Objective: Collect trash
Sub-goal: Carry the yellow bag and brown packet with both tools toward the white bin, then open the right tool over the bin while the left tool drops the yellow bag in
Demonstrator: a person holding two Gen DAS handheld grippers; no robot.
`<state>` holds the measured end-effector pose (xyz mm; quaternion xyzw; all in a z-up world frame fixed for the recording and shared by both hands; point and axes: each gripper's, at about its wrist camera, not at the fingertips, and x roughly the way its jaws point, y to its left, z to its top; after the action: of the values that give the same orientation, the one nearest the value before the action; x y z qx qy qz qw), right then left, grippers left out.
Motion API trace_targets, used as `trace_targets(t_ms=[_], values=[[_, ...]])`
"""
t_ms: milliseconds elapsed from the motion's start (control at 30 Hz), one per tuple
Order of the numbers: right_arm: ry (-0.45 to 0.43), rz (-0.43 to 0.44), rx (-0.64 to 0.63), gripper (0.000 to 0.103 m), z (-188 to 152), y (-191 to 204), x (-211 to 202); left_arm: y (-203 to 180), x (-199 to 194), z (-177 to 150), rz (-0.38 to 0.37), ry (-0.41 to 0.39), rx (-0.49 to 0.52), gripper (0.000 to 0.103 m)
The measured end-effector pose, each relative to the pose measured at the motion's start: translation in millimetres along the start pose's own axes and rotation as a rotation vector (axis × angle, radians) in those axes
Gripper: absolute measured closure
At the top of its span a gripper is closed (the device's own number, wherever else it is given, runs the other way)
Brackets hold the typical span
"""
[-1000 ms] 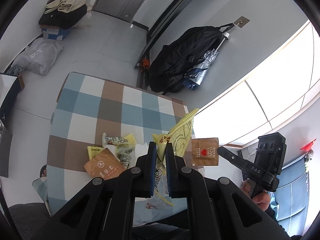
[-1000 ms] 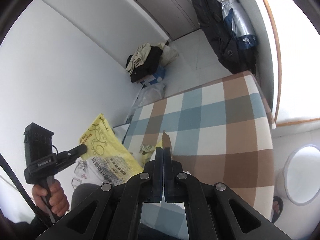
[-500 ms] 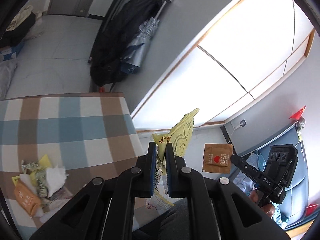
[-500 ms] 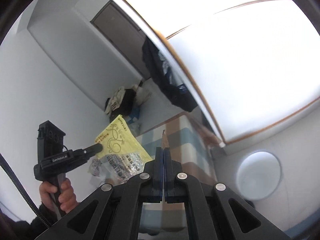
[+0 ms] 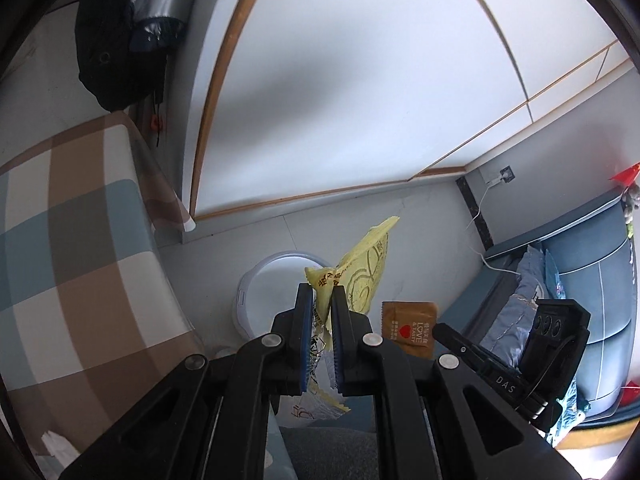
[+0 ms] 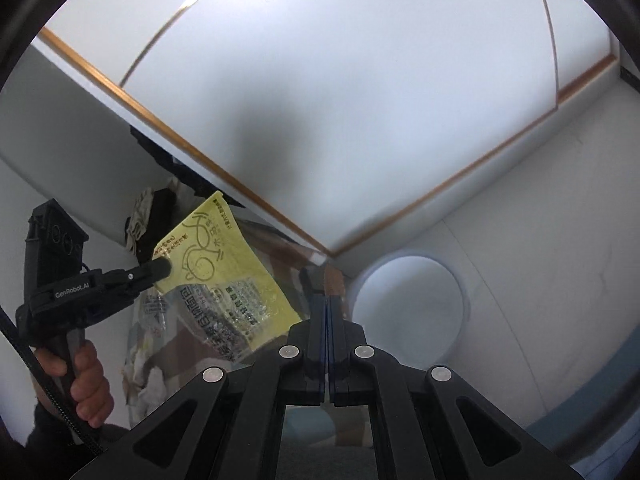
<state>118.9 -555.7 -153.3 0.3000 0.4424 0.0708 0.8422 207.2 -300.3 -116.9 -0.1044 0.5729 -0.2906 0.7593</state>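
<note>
My left gripper [image 5: 321,294] is shut on a yellow and clear plastic wrapper [image 5: 366,268], held in the air over a white round bin [image 5: 272,280] on the floor. The wrapper also shows in the right wrist view [image 6: 216,272], pinched by the left gripper [image 6: 162,270]. My right gripper [image 6: 327,302] is shut on a brown sachet [image 6: 333,280], seen edge-on, with the bin [image 6: 408,308] just to its right. In the left wrist view the sachet [image 5: 408,328] hangs from the right gripper [image 5: 438,328] beside the bin.
The checked tablecloth table [image 5: 80,248] lies to the left, with crumpled white paper [image 5: 52,446] at its near edge. A black bag and folded umbrella [image 5: 120,28] hang on the far wall. A blue sofa [image 5: 580,280] stands at the right.
Both grippers have swung right, away from the table, with their trash still held. The white bin has come into view below them; the pile of trash on the table has left the view.
</note>
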Motion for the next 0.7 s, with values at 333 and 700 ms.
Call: trace_targets(t_ms=[333, 700], values=[[0.141, -0.015, 0.130, 0.103, -1, -62, 94, -1, 80, 13, 0.160, 0.144, -0.020, 0.098], [0.213, -0.022, 0.214, 0.087, -11, -96, 134, -23, 113, 16, 0.219, 0.210, 0.028, 0.098]])
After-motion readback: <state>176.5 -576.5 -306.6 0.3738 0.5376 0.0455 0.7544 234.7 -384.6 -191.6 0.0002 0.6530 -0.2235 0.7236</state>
